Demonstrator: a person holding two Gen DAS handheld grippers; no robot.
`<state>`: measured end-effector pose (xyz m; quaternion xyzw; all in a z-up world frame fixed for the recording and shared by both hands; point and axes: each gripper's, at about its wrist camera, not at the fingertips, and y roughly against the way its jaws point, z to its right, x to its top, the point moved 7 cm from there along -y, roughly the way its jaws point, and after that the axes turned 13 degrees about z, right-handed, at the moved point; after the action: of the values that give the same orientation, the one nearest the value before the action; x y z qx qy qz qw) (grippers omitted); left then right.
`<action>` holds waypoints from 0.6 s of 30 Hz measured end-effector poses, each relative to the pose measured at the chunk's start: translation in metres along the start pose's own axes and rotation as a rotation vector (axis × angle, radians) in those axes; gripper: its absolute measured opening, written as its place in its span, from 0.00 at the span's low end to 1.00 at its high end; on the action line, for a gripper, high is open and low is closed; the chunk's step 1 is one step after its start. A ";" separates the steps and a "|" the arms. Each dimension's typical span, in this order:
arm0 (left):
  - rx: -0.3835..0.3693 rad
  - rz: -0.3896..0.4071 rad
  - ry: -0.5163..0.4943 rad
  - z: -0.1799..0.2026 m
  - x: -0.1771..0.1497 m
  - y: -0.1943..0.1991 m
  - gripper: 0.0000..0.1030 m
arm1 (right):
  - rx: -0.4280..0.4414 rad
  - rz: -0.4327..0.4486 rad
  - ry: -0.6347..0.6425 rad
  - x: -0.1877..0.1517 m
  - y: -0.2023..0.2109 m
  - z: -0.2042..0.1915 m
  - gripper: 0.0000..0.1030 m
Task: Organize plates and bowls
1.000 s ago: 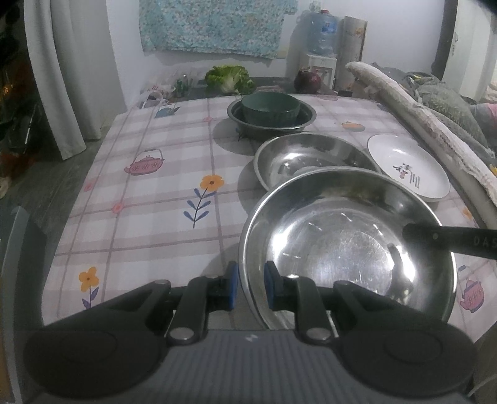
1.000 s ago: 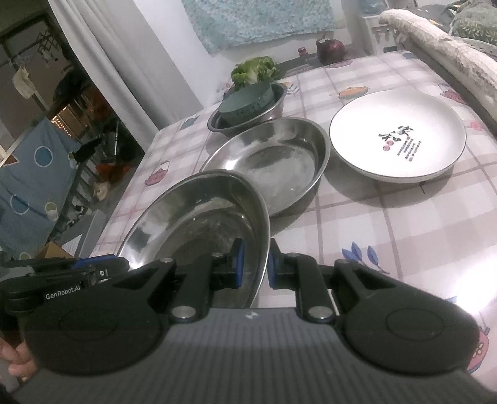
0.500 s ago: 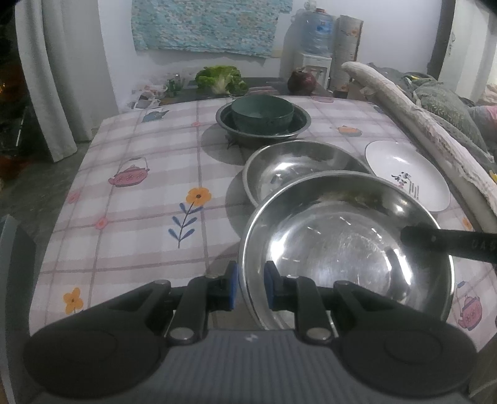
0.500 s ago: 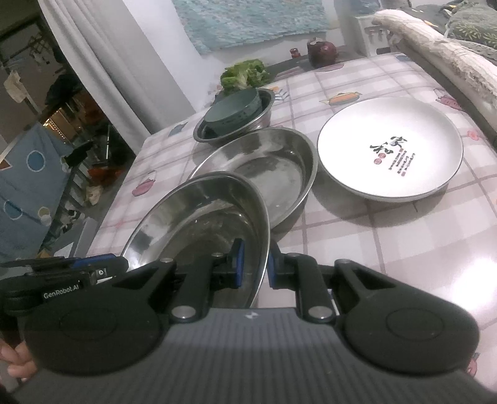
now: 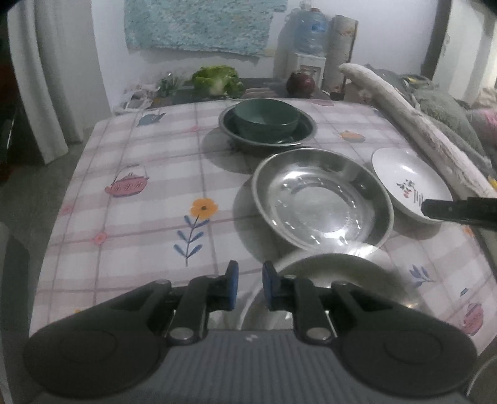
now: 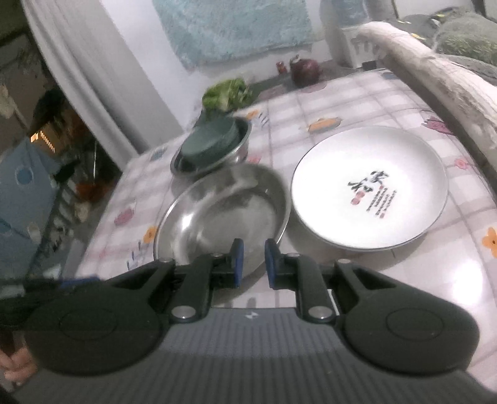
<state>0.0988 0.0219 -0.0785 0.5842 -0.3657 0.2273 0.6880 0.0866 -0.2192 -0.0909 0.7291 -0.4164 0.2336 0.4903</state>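
On the checked table (image 5: pixel 130 161), a steel basin (image 5: pixel 323 199) sits beside the white plate (image 6: pixel 369 186). My left gripper (image 5: pixel 247 284) and right gripper (image 6: pixel 251 262) hover narrowly parted, empty (another basin blurs below); I should grip rims squarely.

A checked tablecloth (image 5: pixel 149 199) printed with teapots and flowers fills the frame's middle. Along the top are seen a leafy cabbage (image 5: pixel 217 79), a dark red onion (image 5: pixel 300 84) and a water jug (image 5: pixel 310 32) — a blue cloth (image 5: pixel 198 25) is hung above, a white curtain (image 5: pixel 52 77) at upper left.
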 end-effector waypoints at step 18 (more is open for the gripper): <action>-0.041 -0.136 0.109 -0.019 -0.090 0.034 0.35 | 0.053 -0.188 -0.193 -0.104 0.036 0.019 0.37</action>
<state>0.0216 0.0583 -0.1266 0.5802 -0.2919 0.2039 0.7326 -0.0016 -0.2040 -0.1577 0.7969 -0.3848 0.1265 0.4483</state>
